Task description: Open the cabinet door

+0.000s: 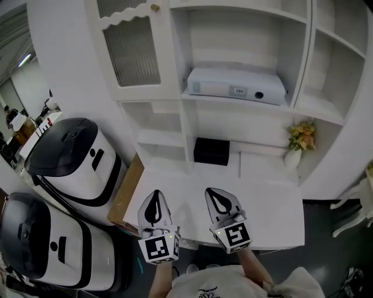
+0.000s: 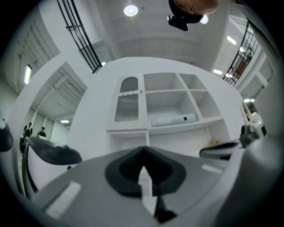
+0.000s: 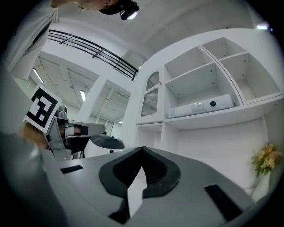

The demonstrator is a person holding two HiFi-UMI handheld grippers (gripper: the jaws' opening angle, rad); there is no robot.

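Observation:
The cabinet door (image 1: 131,43) is a white-framed ribbed-glass door with a scalloped top, at the upper left of the white shelf unit. It stands closed, with a small gold knob (image 1: 155,7) on its right edge. It also shows in the left gripper view as the cabinet door (image 2: 128,99), and in the right gripper view as the cabinet door (image 3: 151,99). My left gripper (image 1: 155,193) and right gripper (image 1: 217,192) hover side by side over the desk's near edge, far below the door. Both are shut and hold nothing. Each points at the shelves, left gripper (image 2: 143,150) and right gripper (image 3: 143,149).
A white flat device (image 1: 236,84) lies on the middle shelf. A black box (image 1: 211,151) sits at the back of the white desk (image 1: 274,204), and a vase of flowers (image 1: 300,142) stands at the right. Two white-and-black machines (image 1: 70,157) stand to the left.

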